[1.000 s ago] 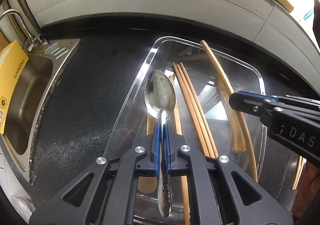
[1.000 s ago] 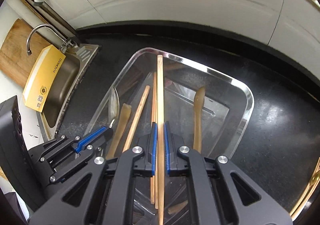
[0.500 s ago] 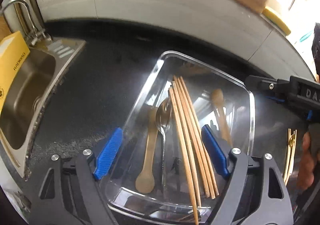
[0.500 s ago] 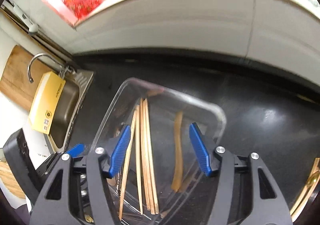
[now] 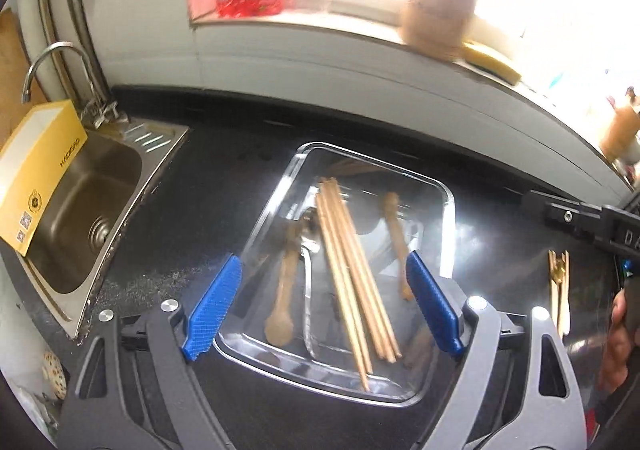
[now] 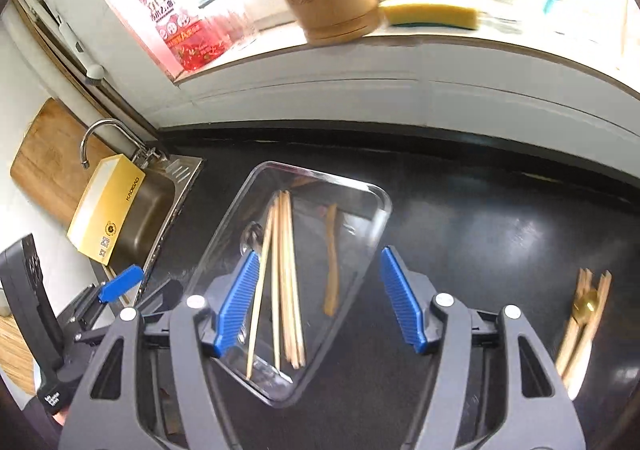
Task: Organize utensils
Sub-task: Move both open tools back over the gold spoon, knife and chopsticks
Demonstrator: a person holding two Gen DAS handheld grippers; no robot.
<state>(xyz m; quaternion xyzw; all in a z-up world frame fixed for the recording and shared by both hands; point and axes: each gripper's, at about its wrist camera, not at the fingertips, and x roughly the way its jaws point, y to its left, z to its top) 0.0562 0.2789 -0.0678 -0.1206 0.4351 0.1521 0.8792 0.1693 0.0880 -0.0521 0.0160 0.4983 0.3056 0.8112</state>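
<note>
Sink (image 5: pixel 92 209) at far left, then the clear tray (image 5: pixel 448 209) with chopsticks (image 5: pixel 352 274) and spoons inside (metal spoon blurred). Left gripper (image 5: pixel 320 310) is opening wide above it, nothing between; right gripper (image 6: pixel 316 302) spread, empty. More utensils (image 6: pixel 584 314) lie far right.

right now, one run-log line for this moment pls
left hand-held gripper: opening, empty | right hand-held gripper: open, empty | wooden chopsticks: in clear plastic tray | leftover utensils: on black counter

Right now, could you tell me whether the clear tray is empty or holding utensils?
Holding utensils: chopsticks, a wooden spoon and another wooden utensil lie inside the clear tray.
</note>
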